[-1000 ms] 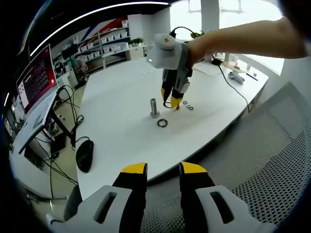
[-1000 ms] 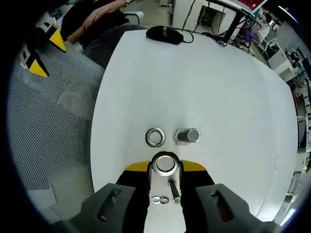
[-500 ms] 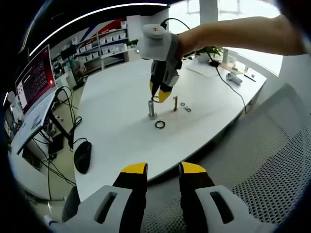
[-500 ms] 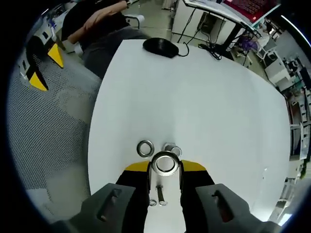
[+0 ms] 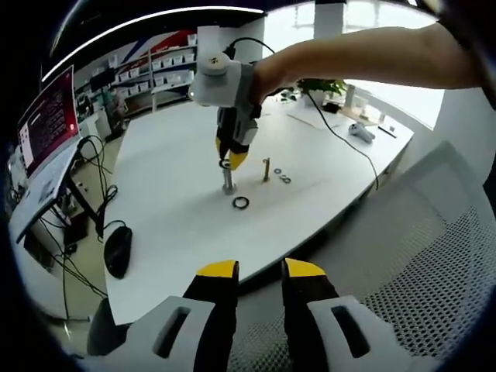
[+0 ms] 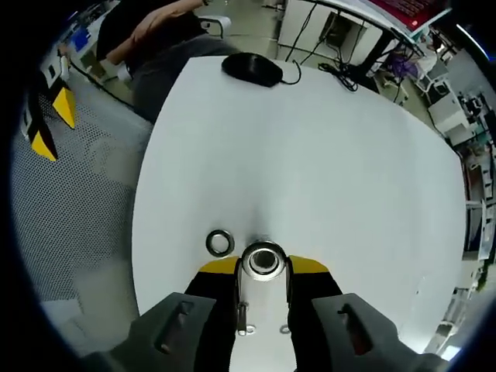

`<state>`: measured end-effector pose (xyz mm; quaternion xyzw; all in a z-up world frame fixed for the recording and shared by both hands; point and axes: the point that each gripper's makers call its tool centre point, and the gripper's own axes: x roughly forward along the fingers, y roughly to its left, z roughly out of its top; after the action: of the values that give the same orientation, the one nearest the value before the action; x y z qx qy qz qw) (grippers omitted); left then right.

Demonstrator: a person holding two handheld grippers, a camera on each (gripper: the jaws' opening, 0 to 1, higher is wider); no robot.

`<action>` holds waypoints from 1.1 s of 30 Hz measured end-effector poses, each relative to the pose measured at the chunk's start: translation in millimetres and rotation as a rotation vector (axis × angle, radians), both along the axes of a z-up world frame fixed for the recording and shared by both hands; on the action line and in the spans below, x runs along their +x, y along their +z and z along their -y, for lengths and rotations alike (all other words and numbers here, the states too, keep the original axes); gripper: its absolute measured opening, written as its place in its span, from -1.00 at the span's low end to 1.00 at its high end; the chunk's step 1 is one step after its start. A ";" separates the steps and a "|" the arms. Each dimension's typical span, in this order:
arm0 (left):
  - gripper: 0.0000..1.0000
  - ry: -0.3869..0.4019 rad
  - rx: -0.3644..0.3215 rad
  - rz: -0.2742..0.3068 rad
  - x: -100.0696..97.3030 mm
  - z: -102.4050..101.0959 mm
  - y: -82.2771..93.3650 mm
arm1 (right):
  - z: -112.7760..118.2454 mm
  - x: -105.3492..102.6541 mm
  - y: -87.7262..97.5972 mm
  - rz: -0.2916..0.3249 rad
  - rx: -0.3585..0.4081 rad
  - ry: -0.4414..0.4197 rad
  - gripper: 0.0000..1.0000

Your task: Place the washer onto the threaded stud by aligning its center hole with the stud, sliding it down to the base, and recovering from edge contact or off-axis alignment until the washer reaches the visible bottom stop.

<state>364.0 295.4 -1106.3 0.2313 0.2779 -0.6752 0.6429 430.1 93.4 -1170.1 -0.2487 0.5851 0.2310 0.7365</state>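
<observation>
Now, in the left gripper view, your left gripper [image 5: 259, 273] is hanging off the near edge of the white table [image 5: 170, 155], its yellow-tipped jaws parted a little and gripping nothing. Out toward the middle of the table, your right gripper [image 5: 229, 160] is pointing down directly over the upright threaded stud [image 5: 229, 183], a dull grey metal post. A spare dark ring [image 5: 241, 203] is lying flat just beside the stud's base, and a brass-coloured bolt [image 5: 266, 169] is standing near it with small washers [image 5: 283, 179] beside it. In the right gripper view, looking nearly straight down, your jaws are closing on the washer [image 6: 263, 260], a shiny flat steel ring pinched by its rim, and the stud is sitting hidden beneath it, so I cannot tell whether the hole is centred on the stud yet. The spare ring [image 6: 220, 242] is resting on the smooth matte surface just beside the washer, and a black mouse [image 6: 253, 68] is lying near the far edge. You are probably at the alignment step: keep the washer level, lower slowly, and if the rim is catching the threads, nudge sideways a little before letting go.
</observation>
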 end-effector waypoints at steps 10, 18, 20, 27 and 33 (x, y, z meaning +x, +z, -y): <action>-0.55 0.013 0.005 -0.006 0.5 0.3 -1.3 | 0.7 2.0 -11.6 -0.039 0.007 0.006 -0.53; -0.54 0.034 0.014 -0.010 2.4 -0.3 -2.3 | 1.8 1.4 -28.3 -0.075 0.002 0.013 -0.53; -0.54 0.036 0.013 -0.011 2.6 -0.5 -2.5 | 4.2 1.9 -34.7 -0.081 0.002 0.001 -0.53; -0.56 0.050 0.021 -0.024 3.2 -0.4 -3.5 | 3.1 1.1 -47.4 -0.095 0.018 -0.015 -0.53; -0.60 0.032 0.023 -0.025 1.5 -0.7 -5.0 | -0.5 0.9 -54.0 -0.095 0.018 -0.020 -0.53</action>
<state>365.5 296.1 -1111.3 0.2260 0.2973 -0.6645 0.6473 431.0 93.9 -1224.1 -0.2249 0.6201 0.2403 0.7122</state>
